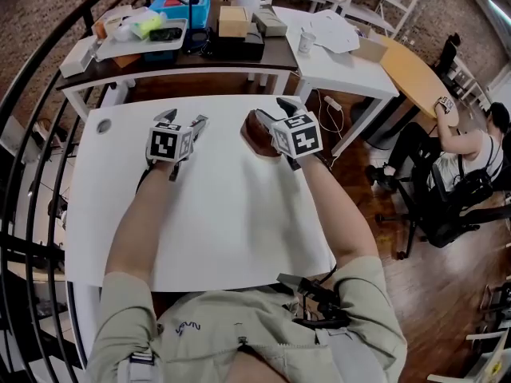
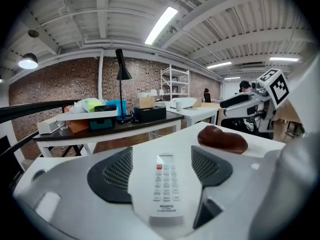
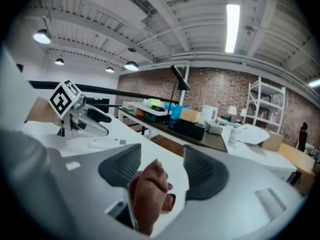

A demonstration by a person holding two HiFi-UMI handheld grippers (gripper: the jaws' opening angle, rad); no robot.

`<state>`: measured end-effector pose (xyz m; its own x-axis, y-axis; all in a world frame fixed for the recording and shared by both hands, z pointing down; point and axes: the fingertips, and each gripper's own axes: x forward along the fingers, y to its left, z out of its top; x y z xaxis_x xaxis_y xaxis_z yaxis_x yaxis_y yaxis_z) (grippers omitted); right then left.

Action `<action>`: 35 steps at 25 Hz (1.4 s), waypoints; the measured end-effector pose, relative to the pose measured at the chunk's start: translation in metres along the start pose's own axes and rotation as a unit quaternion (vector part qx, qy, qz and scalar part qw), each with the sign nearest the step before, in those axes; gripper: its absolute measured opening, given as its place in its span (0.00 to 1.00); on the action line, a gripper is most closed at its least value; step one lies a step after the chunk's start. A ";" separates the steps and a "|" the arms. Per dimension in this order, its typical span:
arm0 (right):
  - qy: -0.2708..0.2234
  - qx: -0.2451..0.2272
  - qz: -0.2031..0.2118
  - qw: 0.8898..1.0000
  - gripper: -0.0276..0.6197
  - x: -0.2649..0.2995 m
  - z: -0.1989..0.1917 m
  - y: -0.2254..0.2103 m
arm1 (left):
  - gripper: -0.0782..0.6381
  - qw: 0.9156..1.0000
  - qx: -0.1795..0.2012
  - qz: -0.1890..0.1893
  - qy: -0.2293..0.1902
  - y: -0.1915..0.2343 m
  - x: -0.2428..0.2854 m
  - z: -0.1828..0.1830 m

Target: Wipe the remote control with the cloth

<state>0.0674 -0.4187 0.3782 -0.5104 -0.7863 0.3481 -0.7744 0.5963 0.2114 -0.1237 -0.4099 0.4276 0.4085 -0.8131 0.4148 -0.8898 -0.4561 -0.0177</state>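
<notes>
remote control [image 2: 166, 186] is lying flat on the white desk [image 1: 223, 214], buttons up, right between the jaws of the left gripper [image 2: 161, 156]; those jaws are standing wide apart and, as far as i can see, not pressing on it, so that gripper is holding nothing. the brown cloth [image 3: 149, 194] is sitting bunched on the desk between the jaws of the right gripper [image 3: 162, 156], which are also standing well apart and clamping nothing. remote and cloth are lying near each other but not touching, so by my reading no wiping is going on at this moment: the cloth is waiting to be gripped, the remote steadied, and the rubbing itself is looking left to do; whether any is already done, the pictures are not telling. the head view is showing both hands side by side over the far half of the desk, but the left gripper is covering the remote there, while the left gripper view is showing its keys plainly, with the cloth off to the right. the right gripper view is catching the remote small, by the other gripper's jaws
</notes>
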 end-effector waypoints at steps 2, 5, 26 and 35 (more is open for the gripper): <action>0.013 0.002 0.006 1.000 0.46 0.004 -0.008 0.001 | 0.62 1.000 0.001 -0.007 0.025 -0.001 0.006 -0.013; 0.032 0.007 0.013 0.999 0.48 0.010 -0.020 0.001 | 0.65 0.998 0.002 -0.007 0.056 0.001 0.011 -0.028; 0.088 0.027 0.046 0.995 0.50 0.019 -0.060 0.006 | 0.67 0.988 -0.002 -0.027 0.153 0.002 0.023 -0.062; 0.110 0.037 0.071 0.991 0.53 0.021 -0.070 0.012 | 0.64 0.983 -0.020 -0.041 0.176 0.003 0.028 -0.061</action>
<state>0.0738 -0.4172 0.4525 -0.5283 -0.6361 0.5624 -0.7301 0.6784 0.0814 -0.1278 -0.4117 0.4949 0.3893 -0.5960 0.7023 -0.8670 -0.4946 0.0608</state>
